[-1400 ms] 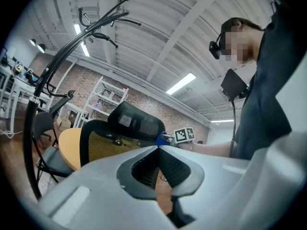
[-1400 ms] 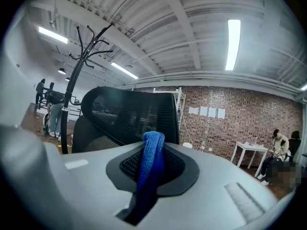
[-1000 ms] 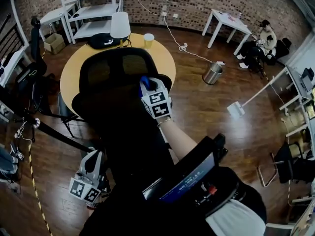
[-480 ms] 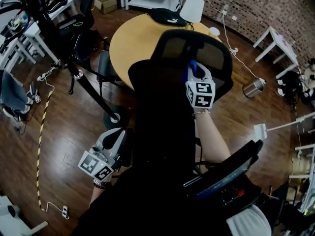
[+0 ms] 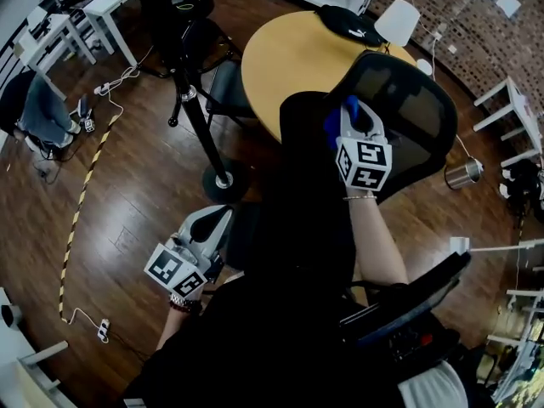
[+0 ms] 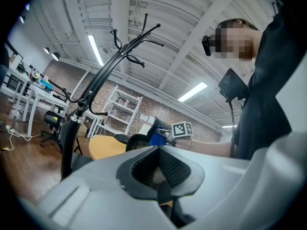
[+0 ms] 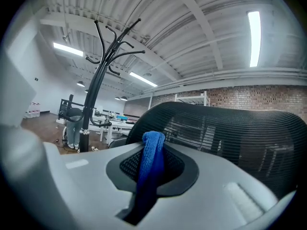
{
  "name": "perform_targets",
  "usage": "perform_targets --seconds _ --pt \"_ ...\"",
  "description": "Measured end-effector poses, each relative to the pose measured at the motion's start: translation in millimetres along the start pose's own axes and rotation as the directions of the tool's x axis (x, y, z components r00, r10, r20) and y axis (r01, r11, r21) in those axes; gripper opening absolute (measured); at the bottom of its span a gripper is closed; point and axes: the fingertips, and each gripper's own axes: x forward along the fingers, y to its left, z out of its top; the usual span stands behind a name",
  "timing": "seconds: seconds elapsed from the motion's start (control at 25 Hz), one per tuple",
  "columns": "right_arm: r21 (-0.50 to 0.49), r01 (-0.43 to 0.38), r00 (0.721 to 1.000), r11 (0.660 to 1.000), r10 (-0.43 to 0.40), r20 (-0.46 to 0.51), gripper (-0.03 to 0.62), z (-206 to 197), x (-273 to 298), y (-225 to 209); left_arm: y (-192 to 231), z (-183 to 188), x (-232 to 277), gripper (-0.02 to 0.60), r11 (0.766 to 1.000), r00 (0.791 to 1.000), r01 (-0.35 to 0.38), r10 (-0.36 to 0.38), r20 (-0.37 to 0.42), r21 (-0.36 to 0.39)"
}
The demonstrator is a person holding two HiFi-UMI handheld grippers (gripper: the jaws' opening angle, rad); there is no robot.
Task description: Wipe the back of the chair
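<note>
A black mesh-backed office chair (image 5: pixel 408 109) stands in front of me; its back (image 7: pixel 230 138) fills the right of the right gripper view. My right gripper (image 5: pixel 353 126) is shut on a blue cloth (image 7: pixel 151 164), which it holds up by the chair's back near the left rim; the blue cloth (image 5: pixel 336 121) shows beside the marker cube. Whether cloth and mesh touch is hidden. My left gripper (image 5: pixel 208 228) hangs low at my left side, away from the chair, jaws together with nothing between them (image 6: pixel 158 176). The right gripper and cloth (image 6: pixel 158 135) show far off in the left gripper view.
A round yellow table (image 5: pixel 297 58) stands behind the chair, with a black bag (image 5: pixel 348 22) and white lamp (image 5: pixel 398 19) on it. A black coat stand (image 5: pixel 191 100) rises at the left. A metal bin (image 5: pixel 463 174) and white desks (image 5: pixel 85 15) ring the wooden floor.
The view has swung round to the right side of the room. My right gripper has stayed up on the chair's back with the cloth, shifting slightly across it. The left gripper stays low.
</note>
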Motion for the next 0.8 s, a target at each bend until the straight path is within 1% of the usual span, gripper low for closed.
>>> perform_targets --seconds 0.08,0.2,0.32,0.44,0.52,0.6,0.68,0.72,0.8 --pt "0.026 0.008 1.0 1.0 -0.008 0.004 0.038 2.7 -1.3 6.2 0.9 3.9 -2.2 0.007 1.0 1.0 -0.004 0.004 0.011 -0.003" --pt "0.045 -0.017 1.0 0.999 0.017 0.011 0.038 5.4 -2.8 10.3 -5.0 4.5 0.0 0.006 1.0 1.0 0.014 -0.014 0.006 0.002" --pt "0.034 -0.033 0.999 0.999 0.033 0.005 0.038 4.3 -2.1 13.7 -15.1 0.1 6.2 0.006 0.999 0.999 0.044 -0.044 -0.012 0.007" --pt "-0.009 -0.055 0.998 0.998 0.055 0.011 0.04 5.4 0.8 15.8 -30.6 -1.8 22.5 0.007 0.997 0.997 0.08 -0.08 -0.017 0.015" --pt "-0.041 -0.086 0.996 0.995 0.086 0.01 0.04 5.1 2.1 17.6 -46.0 0.5 38.8 0.006 0.993 0.994 0.108 -0.107 -0.019 0.036" --pt "-0.054 -0.148 0.989 0.988 0.148 0.004 0.04 3.7 -2.2 20.5 -63.5 -0.5 53.9 0.006 0.989 0.99 0.137 -0.135 -0.027 0.057" --pt "-0.057 -0.202 0.979 0.978 0.202 0.003 0.04 0.2 -17.9 17.7 -82.0 -7.9 65.8 0.006 0.984 0.986 0.167 -0.165 -0.035 0.061" --pt "-0.055 -0.212 0.977 0.976 0.213 0.011 0.04 -1.7 -28.9 11.7 -90.4 -11.9 72.1 0.006 0.982 0.983 0.181 -0.178 -0.039 0.063" --pt "-0.049 -0.207 0.978 0.977 0.208 0.02 0.04 -9.1 -50.6 -8.3 -102.8 -19.7 86.3 0.006 0.976 0.978 0.206 -0.203 -0.053 0.067"
